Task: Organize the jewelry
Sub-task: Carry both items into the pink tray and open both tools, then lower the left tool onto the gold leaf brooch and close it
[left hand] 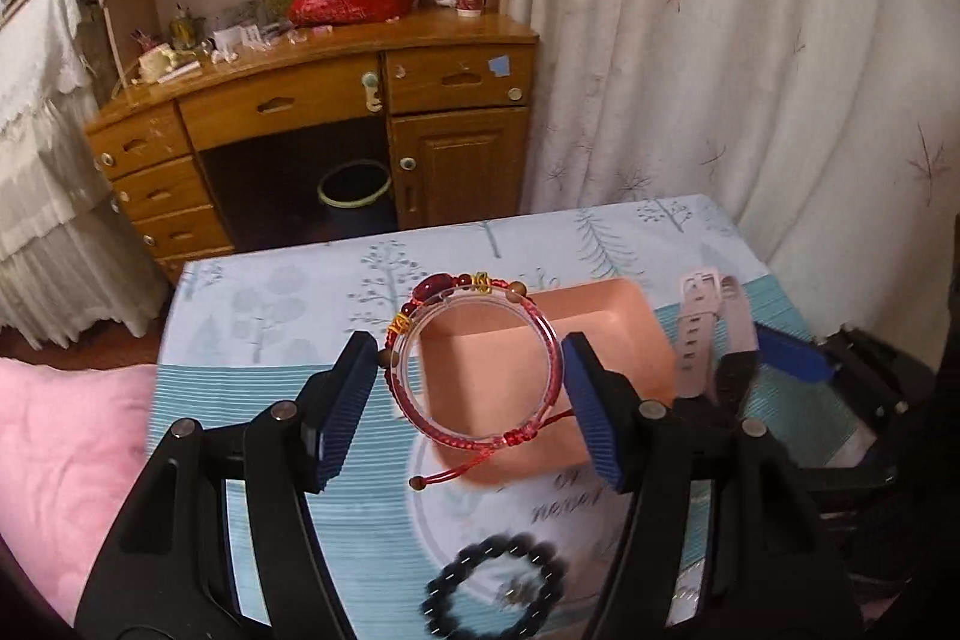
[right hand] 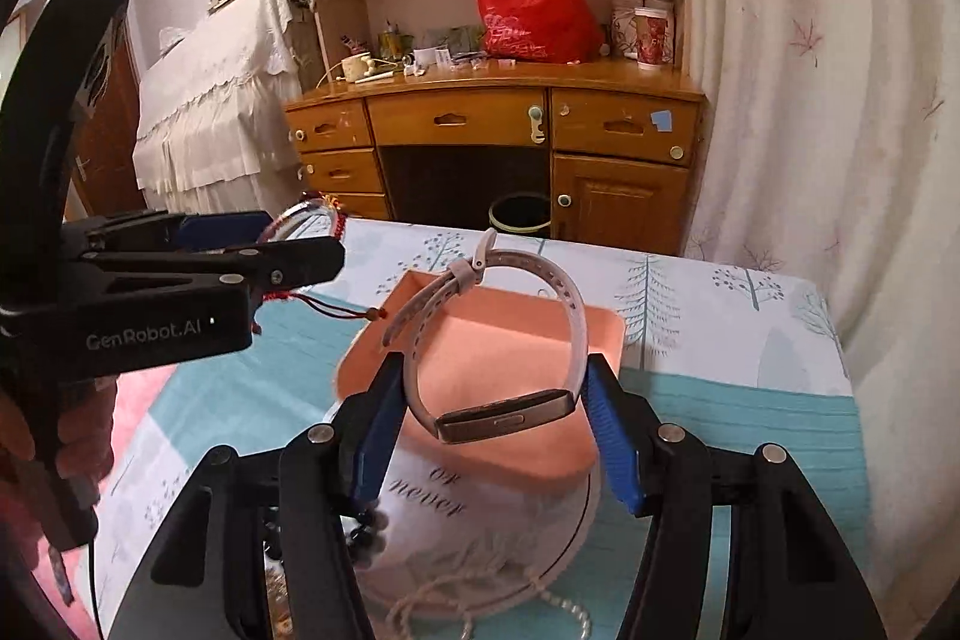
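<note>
My left gripper (left hand: 471, 388) is shut on a clear bangle wound with a red beaded cord bracelet (left hand: 474, 364) and holds it above the near-left part of the pink tray (left hand: 612, 334). My right gripper (right hand: 492, 418) is shut on a pale pink strap watch (right hand: 498, 406) and holds it above the pink tray (right hand: 480, 334). In the right wrist view the left gripper (right hand: 300, 244) and its red bracelet (right hand: 324, 214) show at the left. In the left wrist view the watch strap (left hand: 702, 322) shows at the right.
A black bead bracelet (left hand: 498, 592) lies on the table near me. A white pearl string (right hand: 540, 604) lies near the front edge. The table has a blue tree-print cloth (left hand: 288, 292). A wooden desk (left hand: 336, 100) and curtain (left hand: 750, 70) stand behind; a pink cushion (left hand: 60, 448) lies left.
</note>
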Tool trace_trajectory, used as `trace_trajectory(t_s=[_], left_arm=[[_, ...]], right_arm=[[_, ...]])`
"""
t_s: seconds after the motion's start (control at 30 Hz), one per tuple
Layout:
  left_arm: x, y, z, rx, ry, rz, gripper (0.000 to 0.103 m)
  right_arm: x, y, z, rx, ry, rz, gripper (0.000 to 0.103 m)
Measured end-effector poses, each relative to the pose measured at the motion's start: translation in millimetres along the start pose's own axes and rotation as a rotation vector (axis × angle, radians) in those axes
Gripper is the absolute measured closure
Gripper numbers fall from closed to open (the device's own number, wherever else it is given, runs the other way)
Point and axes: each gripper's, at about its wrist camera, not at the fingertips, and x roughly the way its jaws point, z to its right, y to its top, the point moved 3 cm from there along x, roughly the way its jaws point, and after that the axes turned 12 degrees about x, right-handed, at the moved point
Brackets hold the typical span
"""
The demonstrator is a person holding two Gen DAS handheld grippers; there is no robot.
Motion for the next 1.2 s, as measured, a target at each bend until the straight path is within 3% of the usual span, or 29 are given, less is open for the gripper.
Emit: trace_trajectory(t_s=[0.03,0.13,0.2,0.4,0.6,0.87,1.2], left_arm=[[7.3,0.9,1.5,-0.010,-0.017,-0.005,0.042],[28.0,-1.8,4.0,-0.042,-0.012,-0.053,0.039],[38.3,-6.1,3.1,-0.054,-0.004,-0.098,0.032],[39.6,-24.1,-1.1,-0.048,0.030,-0.115,0.025],[25.1,-50.2,-4.0,-0.088,0.029,-0.118,0.024],[-4.9,-109.8,-5.0,-0.207,0.019,-0.114,0.024],[-25.1,-202.8,13.5,-0.335,-0.030,-0.289,0.024]], right_arm=[[5.2,1.6,3.4,0.007,0.001,0.000,0.042],[32.0,2.1,19.0,0.061,0.021,-0.039,0.011],[53.7,-2.3,26.4,0.079,0.019,-0.077,0.011],[64.3,-12.6,39.8,0.049,-0.019,-0.074,0.010],[50.2,-32.7,35.2,0.052,-0.030,-0.085,0.008],[20.8,-82.4,37.6,0.123,-0.041,-0.121,0.006],[-12.3,-164.9,44.5,0.257,-0.089,-0.257,0.005]])
